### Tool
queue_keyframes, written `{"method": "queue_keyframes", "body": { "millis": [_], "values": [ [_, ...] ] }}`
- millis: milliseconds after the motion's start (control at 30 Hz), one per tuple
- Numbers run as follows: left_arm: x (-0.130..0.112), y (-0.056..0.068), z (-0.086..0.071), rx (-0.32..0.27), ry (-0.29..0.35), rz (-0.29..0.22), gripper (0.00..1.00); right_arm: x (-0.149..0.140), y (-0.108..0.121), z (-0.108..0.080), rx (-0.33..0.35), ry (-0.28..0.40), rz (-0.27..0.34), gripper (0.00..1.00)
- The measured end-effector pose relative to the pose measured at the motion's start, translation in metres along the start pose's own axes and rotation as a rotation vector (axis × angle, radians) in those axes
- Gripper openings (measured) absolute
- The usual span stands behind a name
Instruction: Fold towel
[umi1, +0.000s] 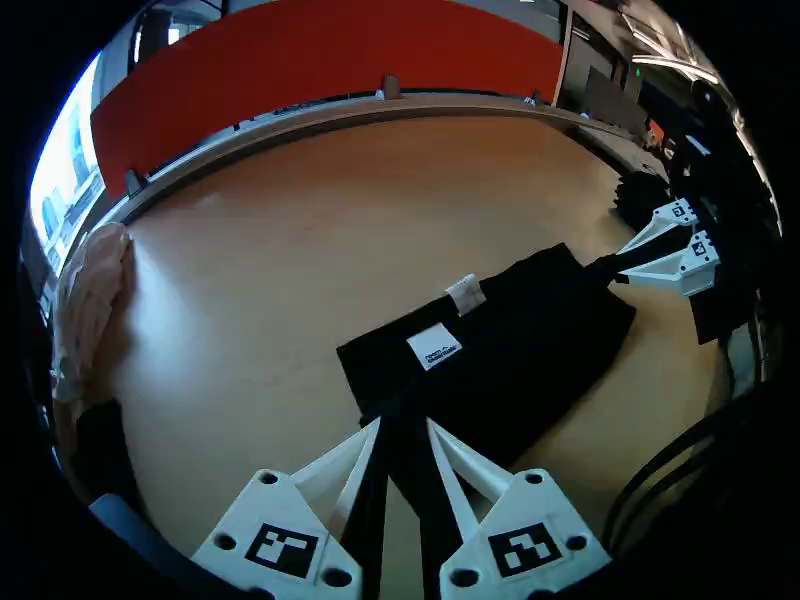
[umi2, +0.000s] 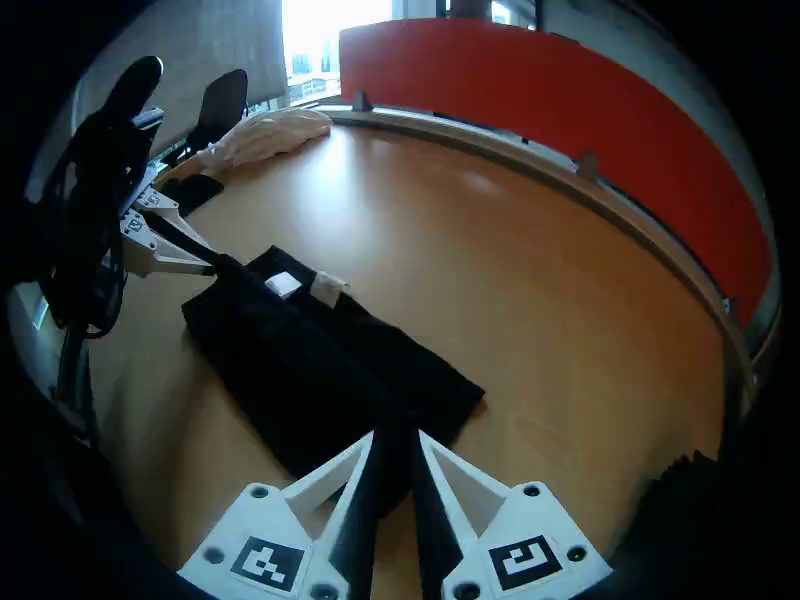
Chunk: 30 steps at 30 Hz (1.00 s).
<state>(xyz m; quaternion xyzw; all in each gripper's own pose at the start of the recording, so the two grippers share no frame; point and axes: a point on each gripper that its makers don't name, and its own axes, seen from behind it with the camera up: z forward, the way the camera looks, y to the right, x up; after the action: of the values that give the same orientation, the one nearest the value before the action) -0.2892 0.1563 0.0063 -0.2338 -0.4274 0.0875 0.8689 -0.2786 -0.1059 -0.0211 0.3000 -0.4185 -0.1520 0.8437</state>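
towel (umi1: 520, 340) | on table (umi1: 280, 250) | left hand-held gripper (umi1: 405, 440), right hand-held gripper (umi2: 395, 450) pinch ends

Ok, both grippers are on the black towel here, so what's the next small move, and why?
Probably lift both ends slightly and bring the left gripper toward the right gripper: each is shut on an opposite end of the towel, which lies long and flat on the table.

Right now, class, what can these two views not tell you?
Left gripper view: print on the white tag of the black towel, too small.
Right gripper view: dark heap lower right, cut by the edge.
Left gripper view: peach cloth, cut by the edge.
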Motion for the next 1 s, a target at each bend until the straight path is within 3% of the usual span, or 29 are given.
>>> {"method": "queue_keyframes", "body": {
  "millis": [233,500,567,1000],
  "values": [
    [0.000,-0.004,0.009,0.019,-0.001,0.024,0.24,-0.001,0.008,0.006,-0.033,0.002,0.006,0.24],
    [0.000,-0.012,0.013,0.052,-0.003,0.043,0.40,-0.003,0.019,0.013,-0.079,-0.004,-0.002,0.47],
    [0.000,-0.015,0.014,0.059,-0.003,0.047,0.41,-0.004,0.020,0.014,-0.082,-0.007,-0.001,0.51],
    [0.007,-0.024,0.017,0.086,0.002,0.053,0.44,0.000,0.031,0.017,-0.106,-0.002,0.005,0.53]
  ]
}}
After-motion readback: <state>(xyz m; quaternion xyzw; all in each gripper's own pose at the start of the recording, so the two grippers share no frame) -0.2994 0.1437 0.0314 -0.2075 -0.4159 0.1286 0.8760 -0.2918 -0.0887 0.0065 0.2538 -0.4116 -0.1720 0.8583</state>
